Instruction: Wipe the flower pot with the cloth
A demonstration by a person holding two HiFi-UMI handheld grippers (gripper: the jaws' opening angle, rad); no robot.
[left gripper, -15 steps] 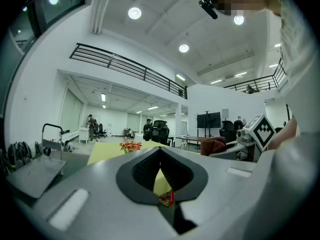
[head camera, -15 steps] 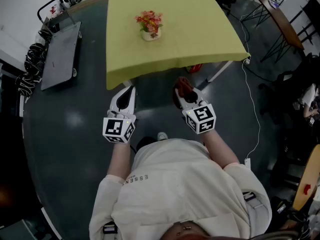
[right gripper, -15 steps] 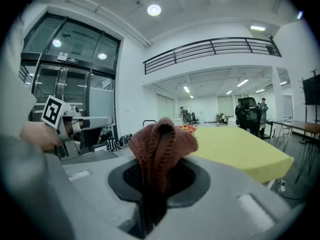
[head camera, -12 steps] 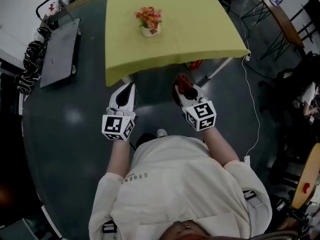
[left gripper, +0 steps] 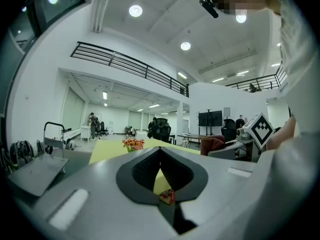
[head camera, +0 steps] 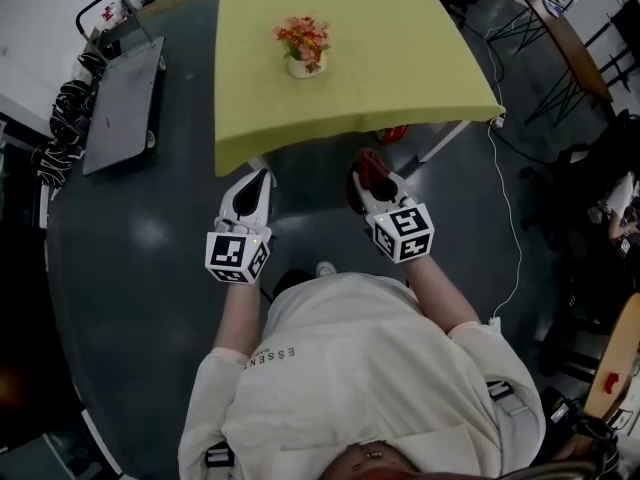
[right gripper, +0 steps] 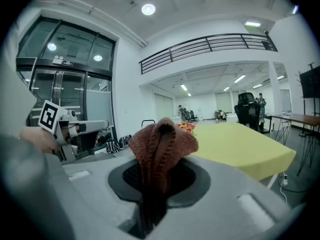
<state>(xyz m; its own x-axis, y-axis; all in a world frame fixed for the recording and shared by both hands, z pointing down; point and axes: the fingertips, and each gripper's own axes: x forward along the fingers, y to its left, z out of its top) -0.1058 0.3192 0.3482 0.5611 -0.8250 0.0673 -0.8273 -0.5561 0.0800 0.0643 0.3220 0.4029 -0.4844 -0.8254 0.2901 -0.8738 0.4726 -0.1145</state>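
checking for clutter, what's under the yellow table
Under the yellow table, near its front edge, a red object shows beside a white table leg. The tabletop hides everything further in.

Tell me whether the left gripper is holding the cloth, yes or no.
No: the left gripper has its jaws shut on nothing, while the reddish-brown cloth is clamped in the right gripper.
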